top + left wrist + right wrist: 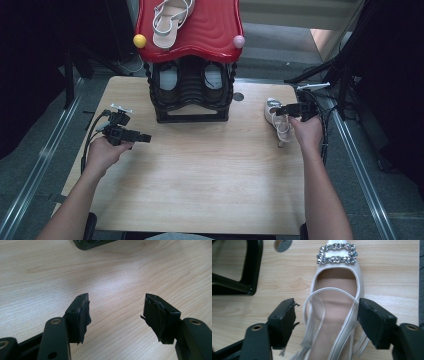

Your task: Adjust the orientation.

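Now both grippers' jaws gape: right gripper [327, 322] straddles the glossy cream sandal [337, 315], left gripper [116, 315] over woodgrain.

Heel end of the pale sandal [335, 315] beyond the right gripper view's bottom edge.

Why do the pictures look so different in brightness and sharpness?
High view: dark surroundings, lit table. Left gripper view: pale glare patch on the wood, left tool edges soft. Right gripper view: sandal buckle sharp, right tool near edges slightly blurred.

High view overlooks the table [200, 165]; claw views sit close above its wood.
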A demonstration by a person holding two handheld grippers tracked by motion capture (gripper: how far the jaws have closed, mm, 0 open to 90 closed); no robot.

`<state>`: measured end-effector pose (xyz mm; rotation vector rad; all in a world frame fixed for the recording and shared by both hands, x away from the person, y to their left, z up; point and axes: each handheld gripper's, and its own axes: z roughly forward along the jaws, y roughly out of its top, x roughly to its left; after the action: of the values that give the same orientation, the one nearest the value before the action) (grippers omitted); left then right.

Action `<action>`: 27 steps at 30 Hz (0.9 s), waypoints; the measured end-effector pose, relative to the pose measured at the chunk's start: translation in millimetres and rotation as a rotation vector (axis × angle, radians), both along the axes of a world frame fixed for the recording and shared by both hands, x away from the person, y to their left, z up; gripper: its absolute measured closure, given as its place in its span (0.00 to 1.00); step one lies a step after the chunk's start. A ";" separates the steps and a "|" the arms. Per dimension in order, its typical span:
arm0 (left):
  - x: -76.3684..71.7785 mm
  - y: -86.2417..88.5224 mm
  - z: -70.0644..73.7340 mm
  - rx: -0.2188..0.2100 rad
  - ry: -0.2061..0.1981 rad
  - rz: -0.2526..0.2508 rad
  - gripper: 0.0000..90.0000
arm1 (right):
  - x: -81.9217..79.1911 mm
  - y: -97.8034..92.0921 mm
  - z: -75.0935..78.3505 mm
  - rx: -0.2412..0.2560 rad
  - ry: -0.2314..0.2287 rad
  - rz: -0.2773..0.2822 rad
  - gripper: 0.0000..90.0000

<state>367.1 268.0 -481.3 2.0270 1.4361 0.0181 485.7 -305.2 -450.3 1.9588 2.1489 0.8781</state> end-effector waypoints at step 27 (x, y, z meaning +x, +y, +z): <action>0.5 -2.3 -2.1 0.012 0.008 -0.011 0.42 | 2.3 0.7 -31.4 -0.020 -0.023 -0.056 0.15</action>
<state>367.6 265.6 -483.3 2.0467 1.4334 0.0142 488.0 -304.4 -481.7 1.9795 2.0711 0.8617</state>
